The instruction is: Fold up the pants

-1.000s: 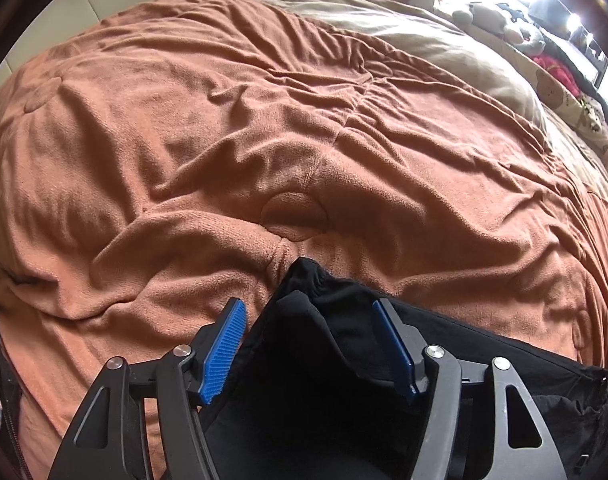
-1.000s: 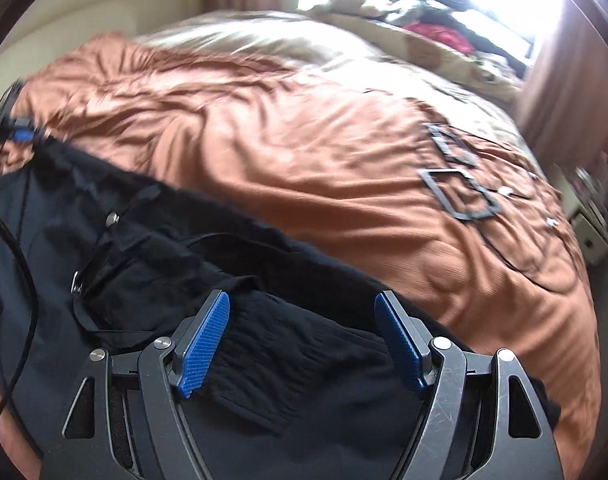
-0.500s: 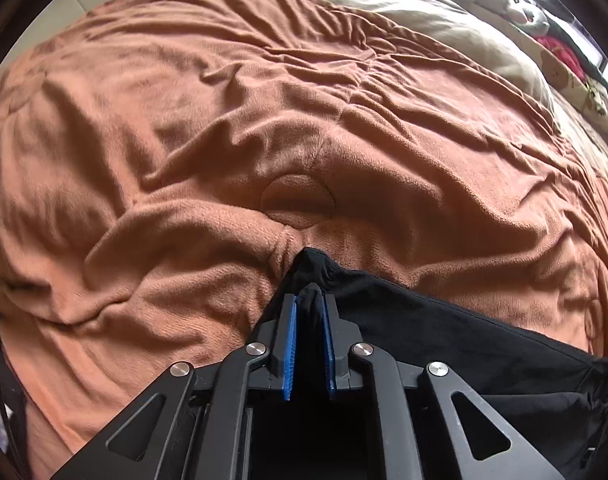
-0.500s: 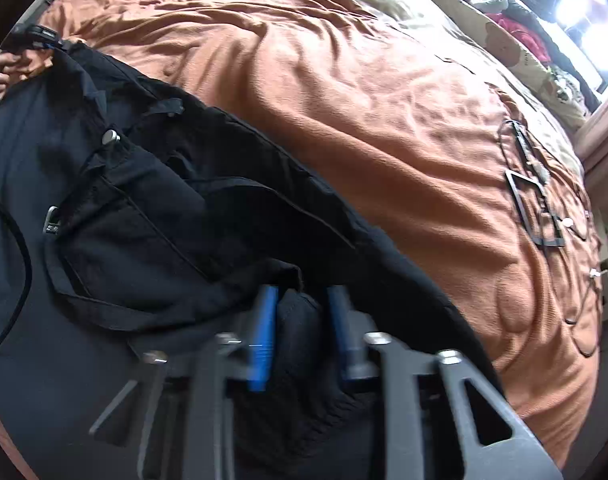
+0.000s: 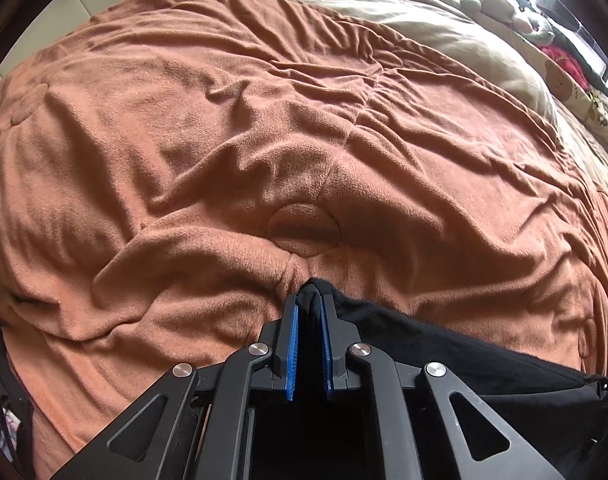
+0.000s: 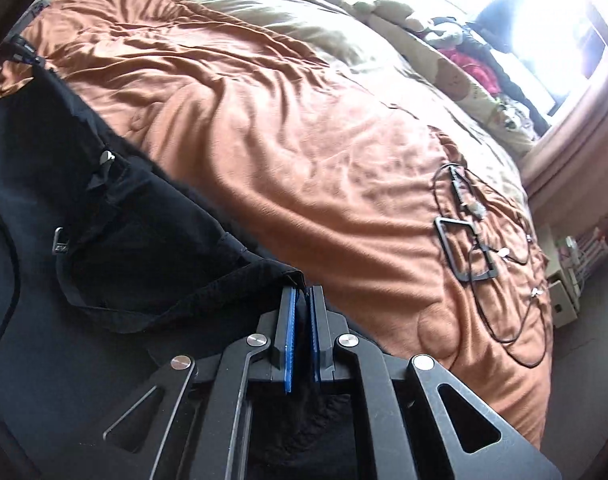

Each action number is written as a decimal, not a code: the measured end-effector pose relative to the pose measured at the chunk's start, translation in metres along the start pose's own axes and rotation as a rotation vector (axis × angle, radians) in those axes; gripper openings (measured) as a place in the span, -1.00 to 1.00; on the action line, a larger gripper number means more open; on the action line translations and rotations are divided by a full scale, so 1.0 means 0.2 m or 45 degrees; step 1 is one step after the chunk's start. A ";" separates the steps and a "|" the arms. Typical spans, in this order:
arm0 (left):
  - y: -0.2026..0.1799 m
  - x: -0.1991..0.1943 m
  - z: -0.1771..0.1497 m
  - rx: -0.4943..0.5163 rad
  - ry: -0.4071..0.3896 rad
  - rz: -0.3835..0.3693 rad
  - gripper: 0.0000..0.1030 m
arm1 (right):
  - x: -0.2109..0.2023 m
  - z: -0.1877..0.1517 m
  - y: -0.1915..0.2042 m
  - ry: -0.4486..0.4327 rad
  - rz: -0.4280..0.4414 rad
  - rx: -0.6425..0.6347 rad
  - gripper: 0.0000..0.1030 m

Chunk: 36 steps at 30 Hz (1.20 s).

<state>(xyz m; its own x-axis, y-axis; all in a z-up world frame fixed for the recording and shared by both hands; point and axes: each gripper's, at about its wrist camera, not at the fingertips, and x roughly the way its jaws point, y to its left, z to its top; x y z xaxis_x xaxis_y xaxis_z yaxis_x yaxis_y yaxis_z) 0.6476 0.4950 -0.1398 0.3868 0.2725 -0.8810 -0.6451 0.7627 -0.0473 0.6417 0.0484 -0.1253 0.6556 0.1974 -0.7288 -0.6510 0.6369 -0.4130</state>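
Both claws, left (image 5: 309, 304) and right (image 6: 301, 294), open a second ago, now pinch the black pants (image 6: 124, 248) on the blanket (image 5: 264, 120), ready to lift for folding.

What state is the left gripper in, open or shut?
Shut. The left gripper has its blue pads pressed close on a corner of the black pants, which pokes out past the fingertips above the orange blanket.

Rumpled orange blanket (image 5: 224, 128) — bed, bright window (image 6: 544, 12)
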 end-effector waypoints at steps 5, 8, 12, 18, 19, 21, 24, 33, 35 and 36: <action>-0.02 0.08 0.00 -0.004 0.006 0.017 -0.79 | 0.10 0.01 0.02 0.007 -0.067 0.029 -0.96; -0.03 0.12 0.01 -0.008 0.002 0.015 -0.61 | 0.22 0.02 0.06 0.035 -0.108 0.049 -0.95; -0.02 0.09 0.02 -0.014 -0.020 0.039 0.56 | 0.27 0.03 0.06 0.041 -0.112 0.108 -0.71; 0.05 -0.05 0.04 -0.013 -0.090 -0.009 0.76 | 0.10 0.00 0.00 -0.044 -0.045 0.251 0.38; 0.06 -0.06 0.03 -0.011 -0.090 -0.020 0.76 | 0.08 -0.01 -0.02 -0.048 -0.030 0.273 0.38; 0.08 -0.11 0.01 0.019 -0.098 -0.013 0.76 | 0.01 -0.03 -0.04 -0.058 -0.005 0.325 0.38; 0.11 -0.20 -0.04 0.062 -0.112 -0.041 0.76 | -0.11 -0.09 -0.05 -0.064 0.011 0.372 0.38; 0.20 -0.44 -0.24 0.109 -0.104 -0.122 0.33 | -0.48 -0.30 -0.11 -0.081 0.061 0.496 0.38; 0.22 -0.47 -0.29 0.111 -0.098 -0.136 0.26 | -0.55 -0.34 -0.12 -0.085 0.073 0.534 0.38; 0.24 -0.50 -0.32 0.106 -0.094 -0.144 0.23 | -0.59 -0.36 -0.13 -0.089 0.089 0.556 0.38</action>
<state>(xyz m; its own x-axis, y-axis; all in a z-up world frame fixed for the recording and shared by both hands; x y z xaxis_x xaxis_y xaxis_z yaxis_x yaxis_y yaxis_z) 0.5362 0.4665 -0.0849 0.5033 0.2223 -0.8350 -0.5387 0.8363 -0.1022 0.5529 -0.0454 -0.0676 0.6497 0.2914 -0.7021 -0.4819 0.8722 -0.0839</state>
